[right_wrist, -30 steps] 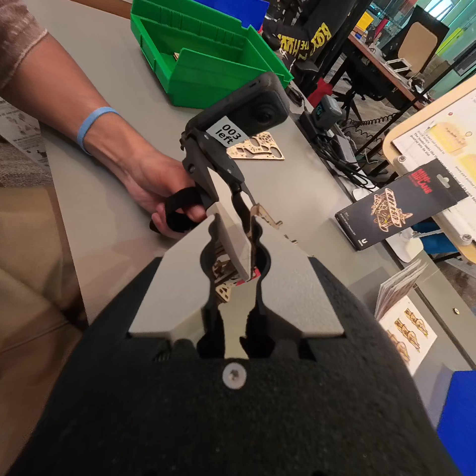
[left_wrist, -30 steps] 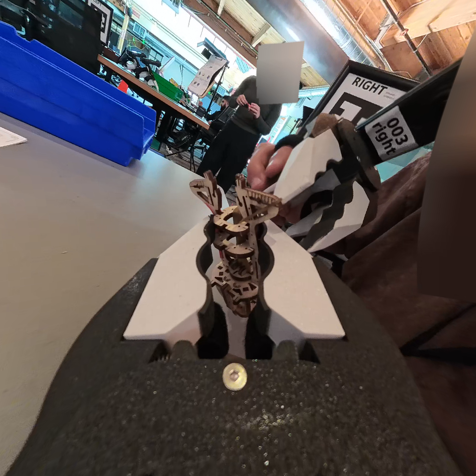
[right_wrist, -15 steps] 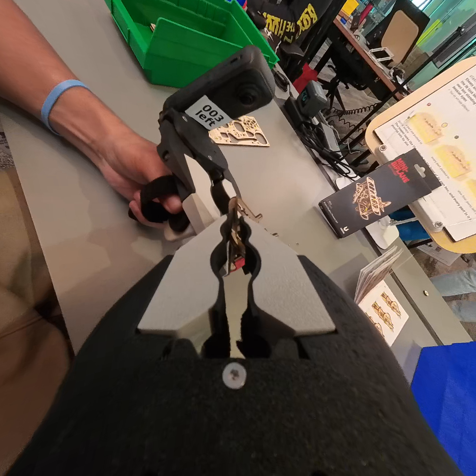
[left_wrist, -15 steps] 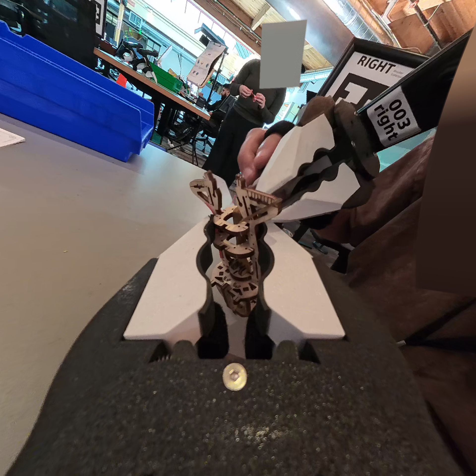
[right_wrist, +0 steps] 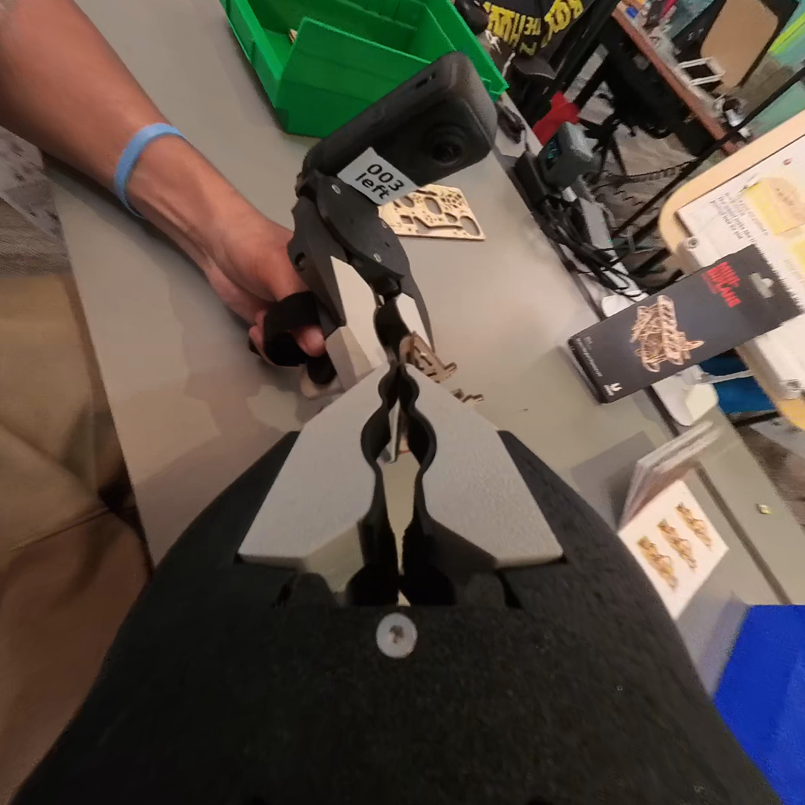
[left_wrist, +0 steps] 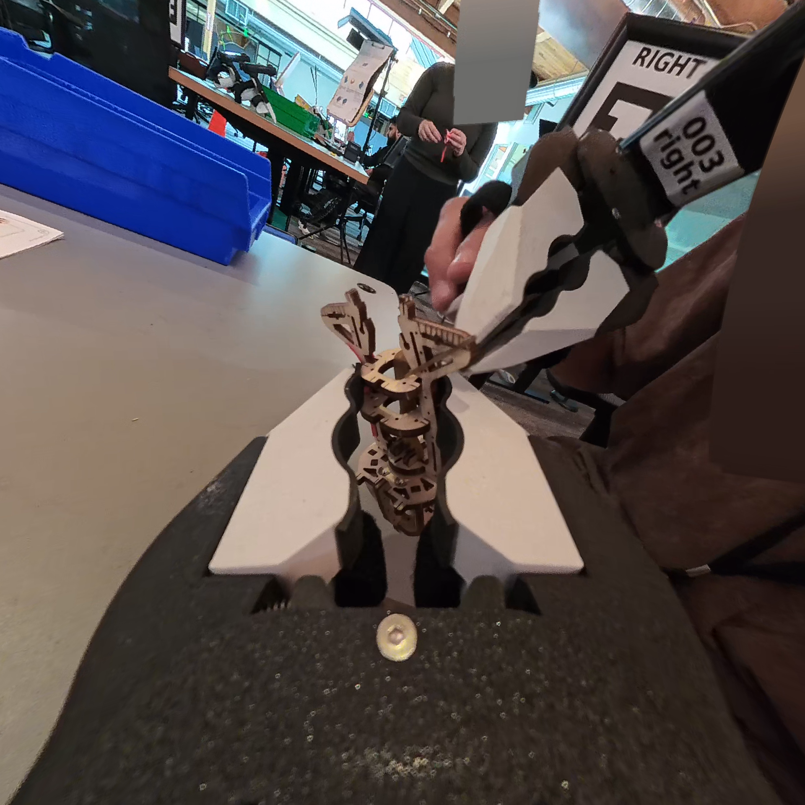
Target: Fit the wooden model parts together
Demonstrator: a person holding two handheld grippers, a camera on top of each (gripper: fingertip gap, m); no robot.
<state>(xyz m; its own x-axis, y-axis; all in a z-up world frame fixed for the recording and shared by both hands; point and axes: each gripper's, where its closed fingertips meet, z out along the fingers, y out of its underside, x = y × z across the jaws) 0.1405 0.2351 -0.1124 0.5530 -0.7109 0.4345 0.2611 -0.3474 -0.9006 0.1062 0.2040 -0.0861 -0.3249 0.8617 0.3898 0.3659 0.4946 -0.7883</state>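
Green bin [right_wrist: 348,65] and a cut-out wooden sheet [right_wrist: 431,218] sit toward the tabletop's [left_wrist: 130,370] far edge. Left gripper [left_wrist: 397,383] clamps the wooden model [left_wrist: 398,457] upright; right gripper [left_wrist: 472,355] pinches a thin wooden part [left_wrist: 440,363] touching its top.

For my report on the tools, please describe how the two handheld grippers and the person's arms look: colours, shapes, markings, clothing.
Both the left gripper and the right gripper have a rough black body, one silver screw, and pale grey wedge-shaped fingers with wavy black inner pads. Each carries a black camera with a white printed sticker. A black strap wraps the fingers of the left hand; its wrist wears a light blue band. A brown sleeve covers the right arm.
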